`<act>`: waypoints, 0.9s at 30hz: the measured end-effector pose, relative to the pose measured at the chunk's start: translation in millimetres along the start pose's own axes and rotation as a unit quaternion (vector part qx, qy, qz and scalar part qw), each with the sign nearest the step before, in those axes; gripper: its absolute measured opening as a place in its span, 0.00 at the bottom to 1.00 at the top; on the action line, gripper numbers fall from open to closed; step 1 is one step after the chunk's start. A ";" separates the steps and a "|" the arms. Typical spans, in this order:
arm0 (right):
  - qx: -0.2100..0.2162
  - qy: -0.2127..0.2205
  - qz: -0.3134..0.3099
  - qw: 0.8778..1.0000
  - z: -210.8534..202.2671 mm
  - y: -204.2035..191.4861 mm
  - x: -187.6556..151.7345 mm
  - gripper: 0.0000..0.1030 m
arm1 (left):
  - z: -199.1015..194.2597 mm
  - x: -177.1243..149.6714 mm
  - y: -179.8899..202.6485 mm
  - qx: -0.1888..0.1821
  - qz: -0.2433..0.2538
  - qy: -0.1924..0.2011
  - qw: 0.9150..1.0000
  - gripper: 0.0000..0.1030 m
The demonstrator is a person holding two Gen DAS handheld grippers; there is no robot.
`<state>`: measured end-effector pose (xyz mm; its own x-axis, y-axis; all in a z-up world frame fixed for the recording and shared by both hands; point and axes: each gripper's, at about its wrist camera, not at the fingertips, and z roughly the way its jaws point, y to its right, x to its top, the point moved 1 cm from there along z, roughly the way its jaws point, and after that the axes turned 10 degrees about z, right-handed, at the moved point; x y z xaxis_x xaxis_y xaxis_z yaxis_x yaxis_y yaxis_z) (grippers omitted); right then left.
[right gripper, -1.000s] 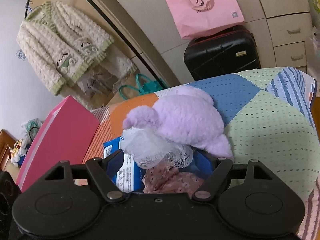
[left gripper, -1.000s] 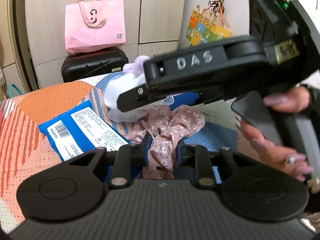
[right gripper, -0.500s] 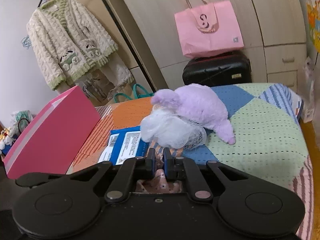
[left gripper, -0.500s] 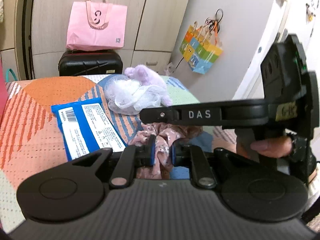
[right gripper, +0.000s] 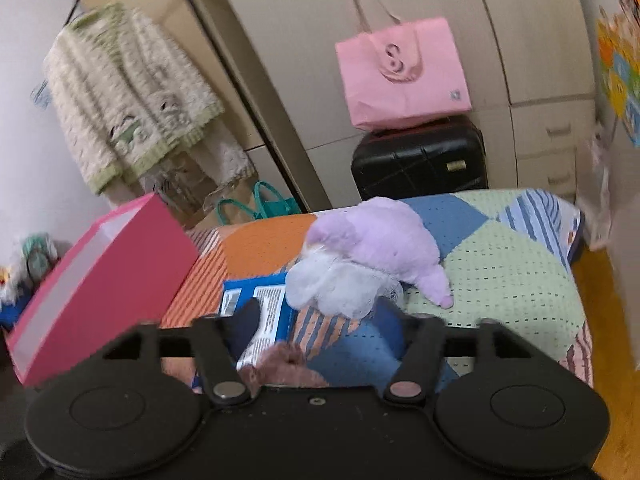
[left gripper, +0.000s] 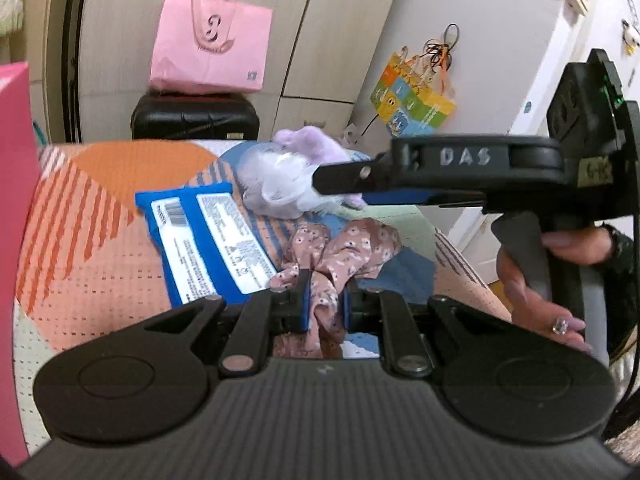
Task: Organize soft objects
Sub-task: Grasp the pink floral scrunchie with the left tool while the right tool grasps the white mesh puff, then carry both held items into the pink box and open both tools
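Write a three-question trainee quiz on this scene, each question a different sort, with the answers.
1. True or false: the left gripper is shut on the floral cloth.
2. What lies against the purple plush toy? A) white mesh pouf B) red mug C) green ball
3. Fill in: the right gripper's fingers are ____.

Key: 1 true; 2 A, the white mesh pouf; 3 open.
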<state>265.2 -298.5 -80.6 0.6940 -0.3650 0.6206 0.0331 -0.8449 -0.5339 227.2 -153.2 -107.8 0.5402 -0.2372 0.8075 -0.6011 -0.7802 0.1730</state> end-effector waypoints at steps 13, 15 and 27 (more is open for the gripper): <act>0.025 0.018 0.107 0.994 48.0 28.2 -5.5 0.86 | 20.2 -4.8 -6.6 -0.028 0.000 -0.034 0.999 0.21; 0.023 0.024 0.109 0.993 50.0 28.7 -5.1 0.86 | 21.9 -4.8 -2.9 -0.027 0.011 -0.037 0.999 0.25; -0.036 0.031 -0.012 0.999 12.4 -2.6 -29.1 0.20 | 18.8 -7.2 13.4 0.016 0.065 -0.035 0.997 0.14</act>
<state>253.8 -280.8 -104.3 0.6471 -0.3653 0.6692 -0.0035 -0.8792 -0.4765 226.3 -172.8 -121.9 0.5001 -0.3765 0.7798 -0.6505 -0.7578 0.0512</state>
